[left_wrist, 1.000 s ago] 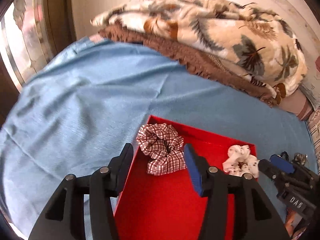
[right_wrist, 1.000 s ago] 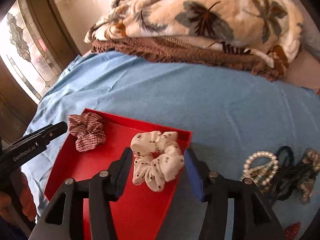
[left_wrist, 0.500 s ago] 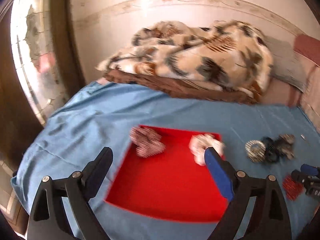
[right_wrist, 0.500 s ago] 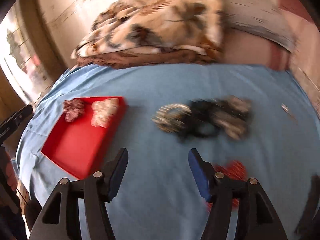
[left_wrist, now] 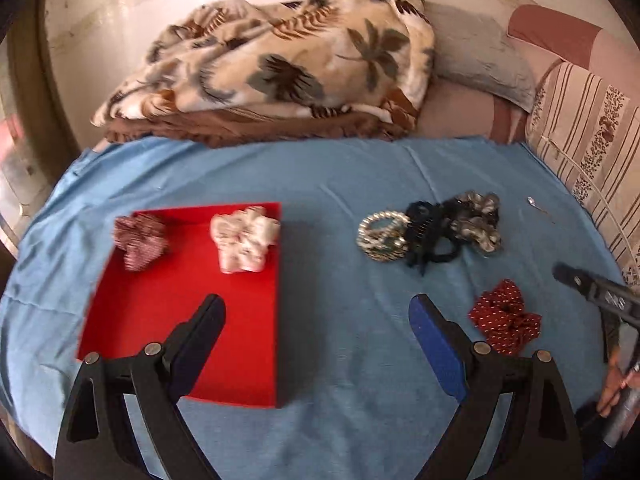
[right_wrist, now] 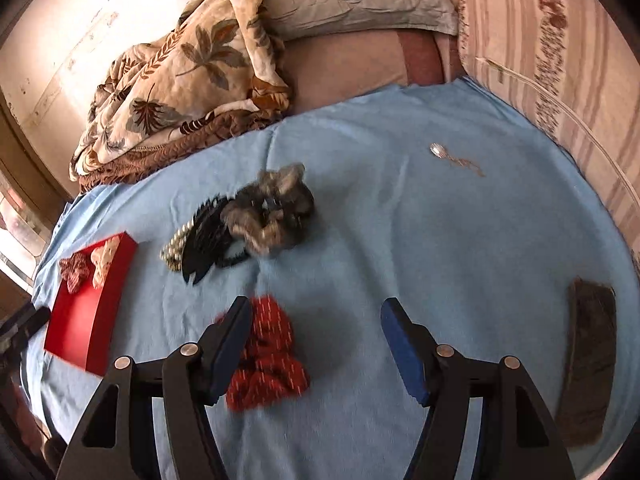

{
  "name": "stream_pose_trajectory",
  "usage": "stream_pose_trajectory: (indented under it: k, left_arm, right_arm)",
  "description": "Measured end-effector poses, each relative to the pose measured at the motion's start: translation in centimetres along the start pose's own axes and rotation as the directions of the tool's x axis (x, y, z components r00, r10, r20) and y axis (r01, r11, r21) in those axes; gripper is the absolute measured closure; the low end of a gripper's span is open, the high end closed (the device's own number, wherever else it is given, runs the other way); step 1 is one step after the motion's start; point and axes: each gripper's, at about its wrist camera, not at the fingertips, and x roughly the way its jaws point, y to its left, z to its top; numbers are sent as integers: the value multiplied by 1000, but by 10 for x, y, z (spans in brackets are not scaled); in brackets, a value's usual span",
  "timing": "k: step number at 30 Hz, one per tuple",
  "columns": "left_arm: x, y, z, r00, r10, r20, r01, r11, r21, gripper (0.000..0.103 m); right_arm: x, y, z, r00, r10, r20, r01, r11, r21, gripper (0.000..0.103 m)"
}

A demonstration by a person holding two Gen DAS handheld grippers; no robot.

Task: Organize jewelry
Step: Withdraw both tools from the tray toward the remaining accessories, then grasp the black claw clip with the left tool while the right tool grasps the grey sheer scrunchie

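Observation:
A red tray [left_wrist: 168, 320] lies on the blue sheet and holds a checked scrunchie [left_wrist: 140, 240] and a white scrunchie [left_wrist: 244, 240]. To its right is a pile: pearl bracelets [left_wrist: 382, 236], a black claw clip [left_wrist: 424, 236] and a grey scrunchie [left_wrist: 478, 220]. A red dotted scrunchie [left_wrist: 506, 318] lies nearer. My left gripper [left_wrist: 316, 312] is open and empty, raised over the tray's right edge. My right gripper [right_wrist: 316, 316] is open and empty above the red dotted scrunchie [right_wrist: 268, 356], which sits by its left finger. The tray [right_wrist: 88, 312] and pile [right_wrist: 248, 224] show at left there.
A small silver pin [right_wrist: 456, 160] lies on the sheet at the far right. A dark flat brush-like object [right_wrist: 588, 356] lies at the right edge. A folded leaf-print blanket [left_wrist: 280, 64] and pillows [left_wrist: 480, 56] sit at the back by the wall.
Both grippers have pulled back and up from the tray and opened wider. The right one has swung right to hover over the red dotted scrunchie. Both scrunchies stay in the tray.

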Motion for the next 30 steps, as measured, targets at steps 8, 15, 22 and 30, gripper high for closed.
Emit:
stream_pose_trajectory:
  k: [8, 15, 22, 30]
  left_arm:
    - [58, -41, 37, 996, -78, -43, 80, 995, 53, 12]
    - [136, -77, 53, 965, -177, -191, 191, 980, 58, 51]
    - [164, -93, 58, 945, -226, -237, 241, 970, 34, 93]
    - [117, -91, 56, 940, -278, -199, 288, 957, 22, 99]
  right_arm:
    - [64, -8, 49, 996, 88, -22, -85, 992, 92, 32]
    - [110, -22, 75, 978, 200, -59, -184, 962, 200, 35]
    - [140, -18, 78, 966, 231, -112, -206, 957, 203, 81]
    - [104, -28, 74, 966, 252, -52, -233, 942, 239, 96]
